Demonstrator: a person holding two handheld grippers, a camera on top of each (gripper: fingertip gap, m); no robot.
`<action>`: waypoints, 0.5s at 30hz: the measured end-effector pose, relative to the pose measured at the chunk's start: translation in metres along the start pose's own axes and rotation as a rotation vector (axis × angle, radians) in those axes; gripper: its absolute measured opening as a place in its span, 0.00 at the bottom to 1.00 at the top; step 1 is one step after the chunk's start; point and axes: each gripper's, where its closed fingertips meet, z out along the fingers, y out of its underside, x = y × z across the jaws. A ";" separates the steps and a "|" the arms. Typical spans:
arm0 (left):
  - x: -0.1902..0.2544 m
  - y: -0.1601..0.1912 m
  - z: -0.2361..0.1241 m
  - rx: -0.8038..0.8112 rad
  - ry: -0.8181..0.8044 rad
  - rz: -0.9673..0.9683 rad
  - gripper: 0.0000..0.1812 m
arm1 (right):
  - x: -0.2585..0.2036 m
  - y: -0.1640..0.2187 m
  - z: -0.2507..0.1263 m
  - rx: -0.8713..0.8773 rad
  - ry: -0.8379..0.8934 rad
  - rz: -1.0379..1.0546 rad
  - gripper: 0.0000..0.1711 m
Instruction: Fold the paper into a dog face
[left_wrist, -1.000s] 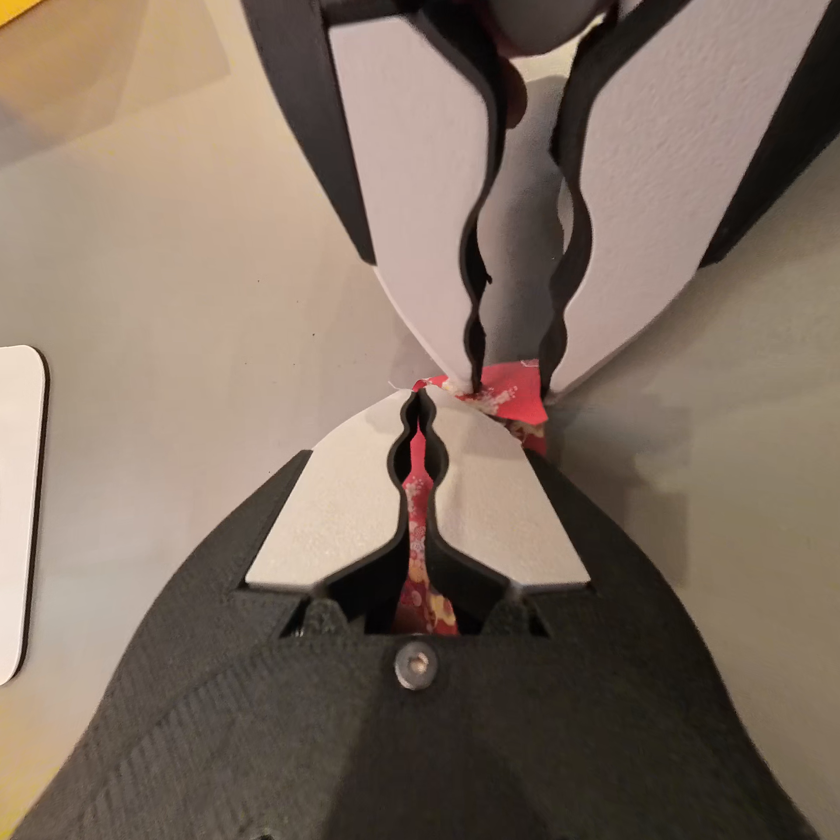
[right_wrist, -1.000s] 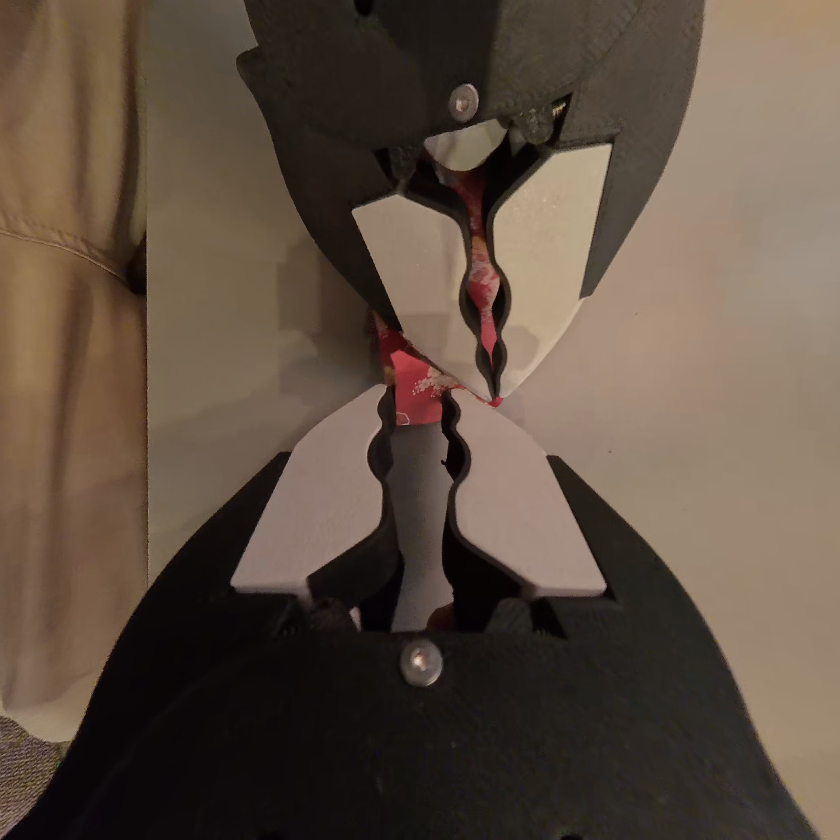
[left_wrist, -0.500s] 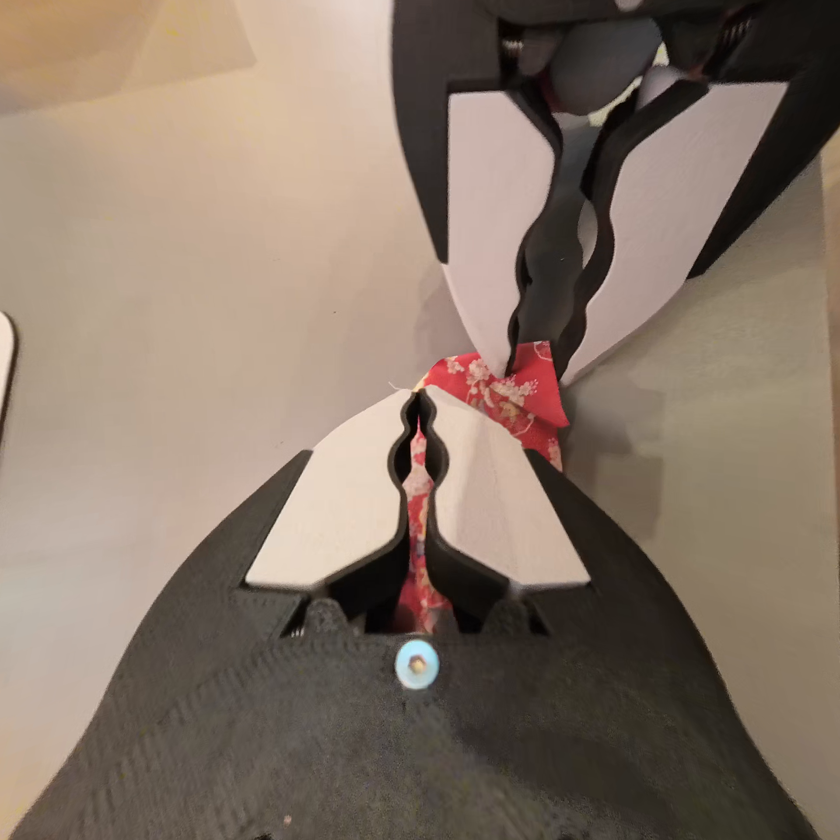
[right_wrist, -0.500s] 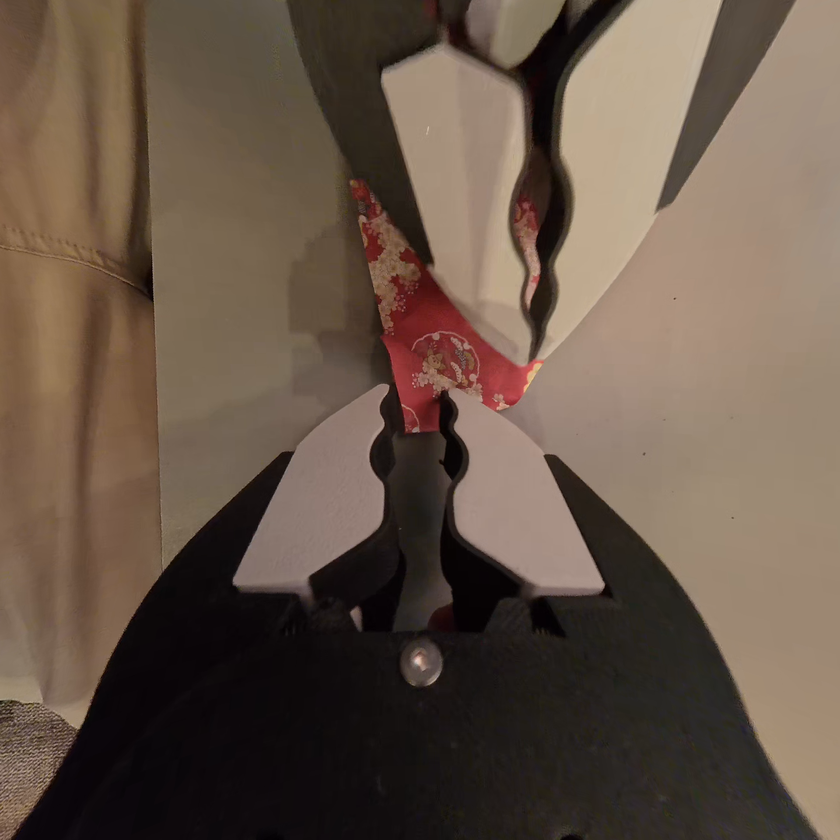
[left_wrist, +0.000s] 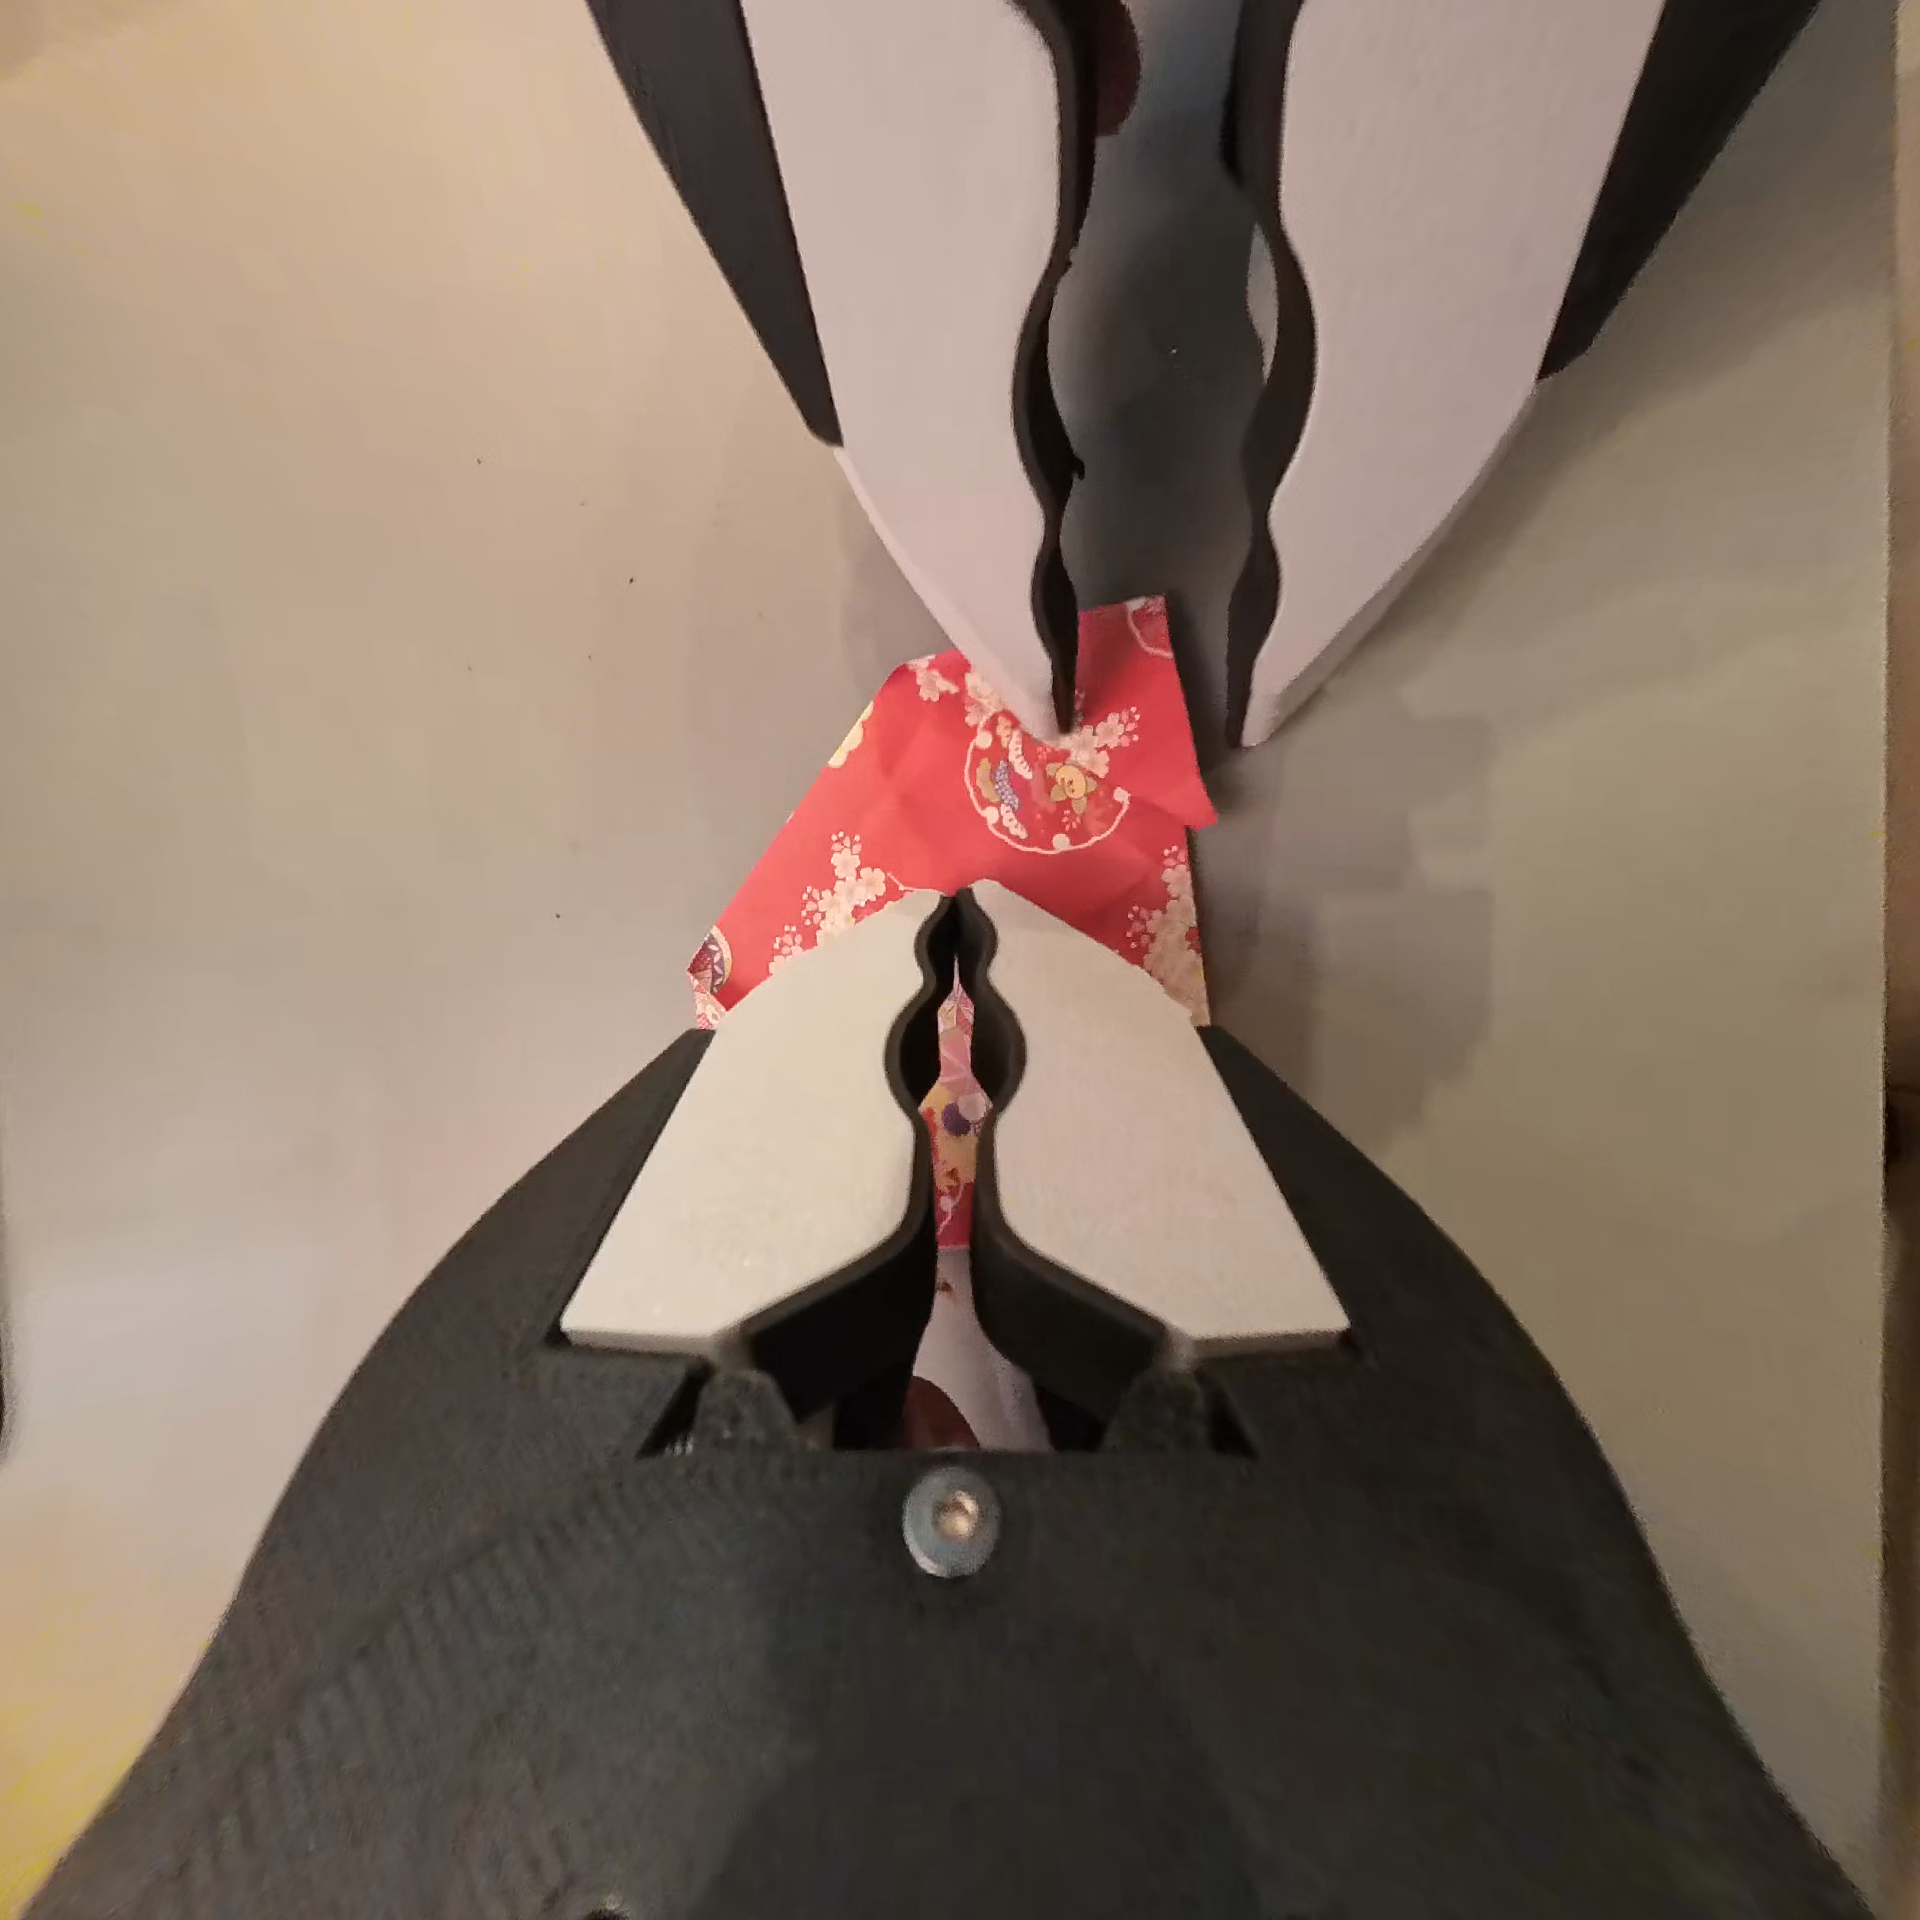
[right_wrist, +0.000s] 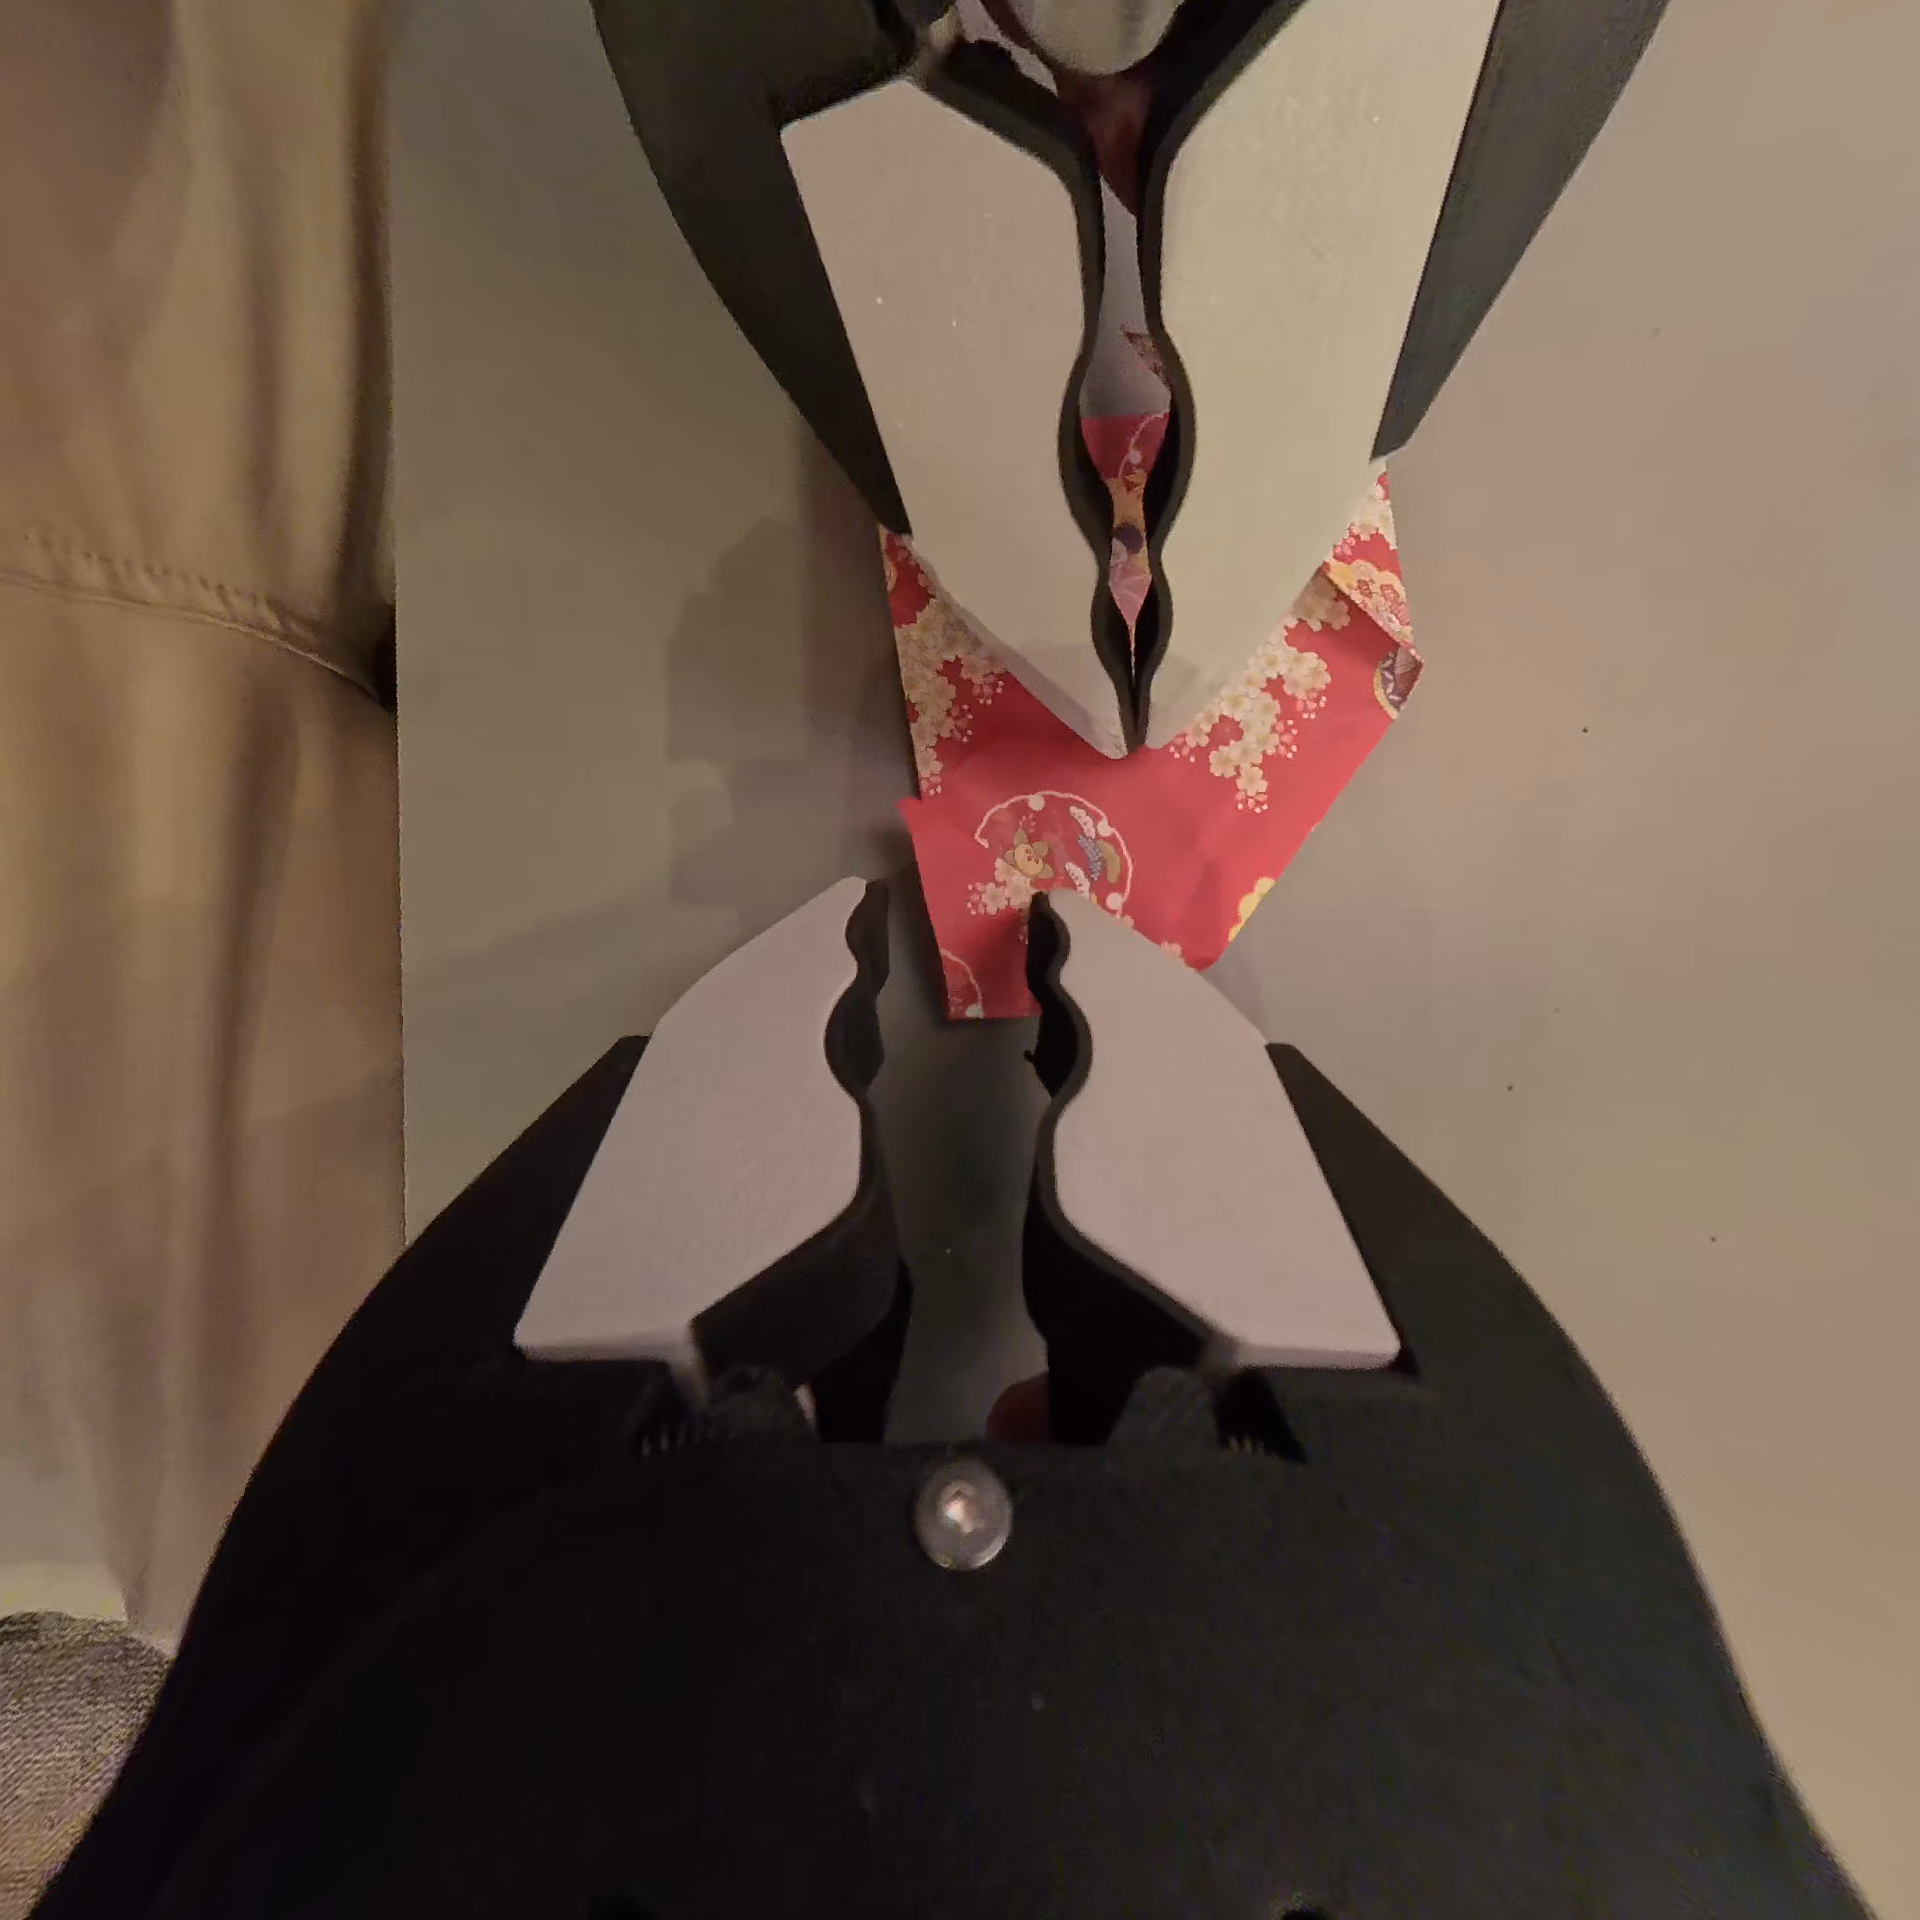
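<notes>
The red flower-patterned paper (left_wrist: 997, 821) lies partly folded on the pale table (left_wrist: 416, 623), between the two grippers. My left gripper (left_wrist: 956, 906) is shut on the paper's near part, and the paper runs back between its fingers. My right gripper (left_wrist: 1153, 727) comes in from the top, open, with one fingertip (left_wrist: 1060, 707) pressing on the paper's far edge. In the right wrist view, the right gripper (right_wrist: 956, 899) is open at the paper's (right_wrist: 1143, 842) near flap, and the left gripper (right_wrist: 1132, 738) is shut on the paper from above.
A person's beige clothing (right_wrist: 187, 623) fills the left side of the right wrist view, past the table's edge (right_wrist: 400, 935). Grey fabric (right_wrist: 62, 1714) shows at the bottom left. The table's right edge (left_wrist: 1886, 935) runs down the left wrist view. There is about 4 cm between the tips of the two grippers.
The two grippers have drawn apart, and more of the paper now shows spread between them. The right gripper's fingers stand wider apart than half a second ago.
</notes>
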 end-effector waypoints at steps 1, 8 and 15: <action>0.000 0.000 0.000 0.004 0.002 -0.004 0.00 | 0.001 0.000 0.000 0.003 -0.002 0.008 0.14; 0.000 0.000 0.000 0.000 -0.006 0.008 0.00 | 0.002 0.000 0.000 0.022 0.002 0.028 0.13; 0.000 0.000 0.000 0.011 -0.001 0.001 0.00 | 0.005 0.002 -0.002 0.009 0.043 -0.027 0.05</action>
